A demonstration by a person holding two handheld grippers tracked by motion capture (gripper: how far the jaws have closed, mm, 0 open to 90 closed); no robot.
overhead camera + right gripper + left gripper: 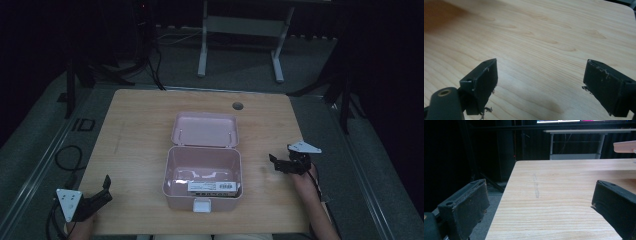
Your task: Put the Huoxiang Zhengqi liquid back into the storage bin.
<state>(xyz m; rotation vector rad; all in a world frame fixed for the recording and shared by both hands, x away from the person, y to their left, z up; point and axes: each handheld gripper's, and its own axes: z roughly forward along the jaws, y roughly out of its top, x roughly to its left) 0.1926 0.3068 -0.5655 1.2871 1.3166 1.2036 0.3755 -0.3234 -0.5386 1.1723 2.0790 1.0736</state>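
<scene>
Pink plastic forms the box (202,172) that sits open at the middle of the wooden table (135,120), a little toward the person's edge. Its lid (205,129) lies folded back at 12 o'clock from the tub, inner face up. Inside, against the near wall, lies a flat white packet (212,187) with a dark printed label. A white latch (202,205) hangs on the front wall at 6 o'clock.

At 3 o'clock from the box, well apart from it, the right gripper (280,164) hovers over bare wood, its jaws spread wide and holding nothing; the right gripper view shows grain between them. At 8 o'clock, by the table's near left corner, the left gripper (106,189) points toward 1 o'clock, jaws likewise wide and empty.
</scene>
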